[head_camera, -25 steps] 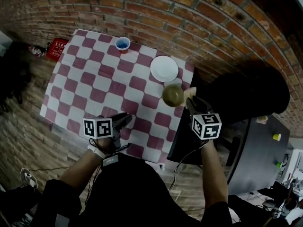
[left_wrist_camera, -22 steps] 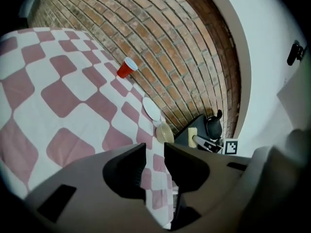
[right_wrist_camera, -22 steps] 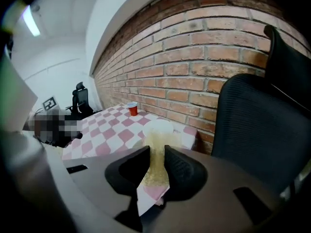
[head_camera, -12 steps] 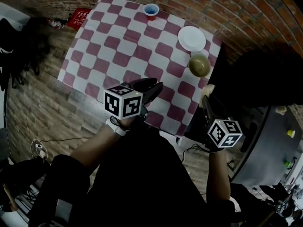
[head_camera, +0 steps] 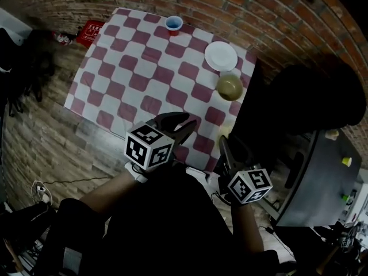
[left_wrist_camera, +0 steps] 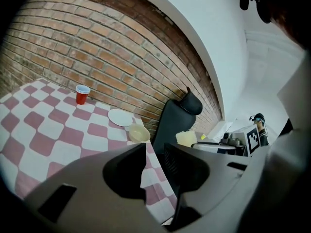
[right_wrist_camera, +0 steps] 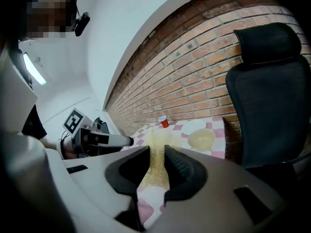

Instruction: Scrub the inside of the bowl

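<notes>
Bowl and sponge are well apart: the pale yellow-green bowl [head_camera: 229,87] stands upright at the right edge of the surface [head_camera: 132,68], toward its far end, on a red-and-white checked cloth, and its inside looks empty. Just beside it, toward the brick wall [head_camera: 241,7], lies a white plate [head_camera: 221,56]; whether the two rims touch cannot be told. A red cup [head_camera: 173,23] with a blue interior stands farther along the wall side of the surface, well apart from both. A black office chair [head_camera: 305,102] stands close against the right side of the surface, next to the bowl. The yellow sponge [right_wrist_camera: 158,147] is pinched edge-on between the jaws of the right gripper [right_wrist_camera: 156,161], which are closed onto it, with the sponge sticking out past their tips. In the head view this gripper is held in the air off the near right corner of the surface, pointing toward the bowl. The left gripper [left_wrist_camera: 154,165] has only a narrow gap between its jaws and holds nothing; the checked cloth shows through the gap. It hovers over the near edge of the surface, to the left of the right gripper, and is also aimed toward the bowl and plate.
</notes>
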The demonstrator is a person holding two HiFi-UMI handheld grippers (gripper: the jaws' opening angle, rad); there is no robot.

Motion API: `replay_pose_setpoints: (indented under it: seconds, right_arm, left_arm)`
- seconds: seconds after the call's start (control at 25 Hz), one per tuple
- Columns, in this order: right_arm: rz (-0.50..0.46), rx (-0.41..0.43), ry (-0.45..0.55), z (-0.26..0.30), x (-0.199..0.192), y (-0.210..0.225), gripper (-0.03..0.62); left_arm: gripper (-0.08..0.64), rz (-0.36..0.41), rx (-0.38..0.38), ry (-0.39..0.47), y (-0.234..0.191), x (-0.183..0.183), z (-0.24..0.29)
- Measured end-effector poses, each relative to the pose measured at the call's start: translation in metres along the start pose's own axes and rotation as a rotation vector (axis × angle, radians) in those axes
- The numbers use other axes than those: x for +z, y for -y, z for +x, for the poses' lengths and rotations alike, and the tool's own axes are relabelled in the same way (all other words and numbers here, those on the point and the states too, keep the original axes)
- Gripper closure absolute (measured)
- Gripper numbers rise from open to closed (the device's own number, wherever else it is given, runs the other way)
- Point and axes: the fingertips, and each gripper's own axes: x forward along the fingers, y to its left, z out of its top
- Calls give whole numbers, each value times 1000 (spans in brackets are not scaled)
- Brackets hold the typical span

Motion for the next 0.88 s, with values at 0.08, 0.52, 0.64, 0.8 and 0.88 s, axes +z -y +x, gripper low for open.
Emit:
replay_pose_setpoints:
  seconds: [0.08,0.52,0.64,0.8,0.88]
  right_arm:
    - [2,16,43,-5,12,-7,489]
    - [-8,73,157,-17,43,-24,489]
    - [-4,71,163,-18,44,-21,489]
    - [-3,73,165,-19,46,-18,489]
    - [-4,75,169,-19,48,-18,489]
  left_arm:
    - [436,11,-3,-4,5,-1,0]
    - [436,29,-52,-50,38,-21,14]
    - [436,30,-50,-52,37,-19,14]
    - [436,16,-39,-49,31,-17,14]
    - [436,10,-33,-48,29,-17,14]
